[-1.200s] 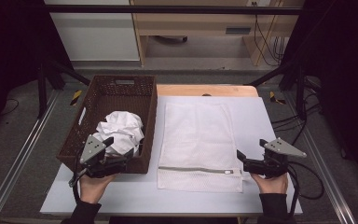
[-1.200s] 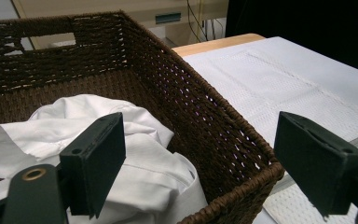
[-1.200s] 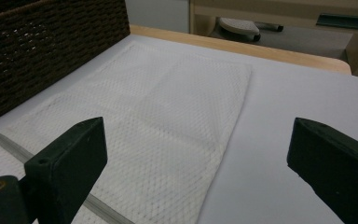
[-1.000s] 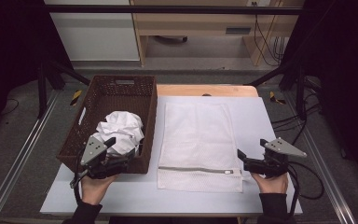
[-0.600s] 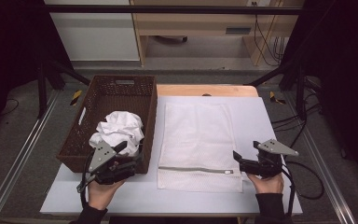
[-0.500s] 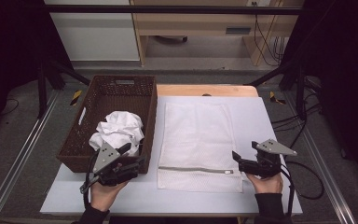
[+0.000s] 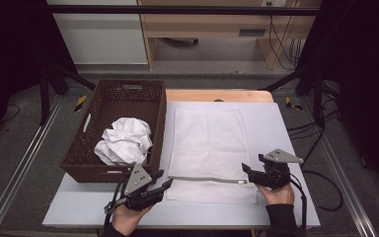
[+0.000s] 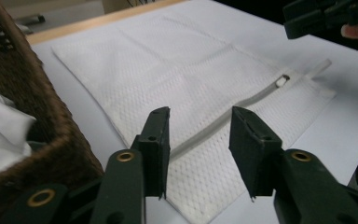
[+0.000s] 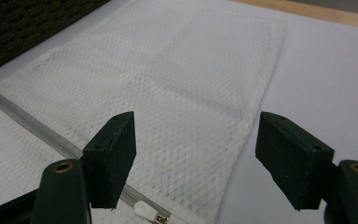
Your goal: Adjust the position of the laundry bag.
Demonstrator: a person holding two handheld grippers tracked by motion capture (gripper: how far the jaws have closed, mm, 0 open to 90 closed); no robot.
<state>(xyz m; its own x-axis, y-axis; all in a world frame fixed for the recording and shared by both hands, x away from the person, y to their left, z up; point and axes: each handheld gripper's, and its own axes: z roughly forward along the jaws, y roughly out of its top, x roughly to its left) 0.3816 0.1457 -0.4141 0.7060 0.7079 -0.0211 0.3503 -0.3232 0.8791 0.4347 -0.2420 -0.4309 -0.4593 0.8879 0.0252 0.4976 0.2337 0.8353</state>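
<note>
Left claw (image 7: 162, 183) sits at the near left corner of the white mesh bag (image 7: 209, 148). Its jaws have just been closing. They are partly open, and the bag's grey zipper (image 8: 223, 121) shows in the gap between them, but they do not press on it. Right claw (image 7: 247, 170) is open wide, with the zipper pull (image 9: 145, 211) just in front of it, not touched.

I count 2 claws, 1 mesh bag, 1 brown basket (image 7: 116, 173) and 1 crumpled white cloth (image 7: 124, 140).

Since 1 second ago, the left claw has slid away from the basket's front and over to the bag. The right claw has come a little closer to the bag.

Basket wall stands just beside the left claw, on its left side. Everything rests on 1 white table (image 7: 281, 118), with a wooden edge (image 7: 217, 95) far past the bag.
</note>
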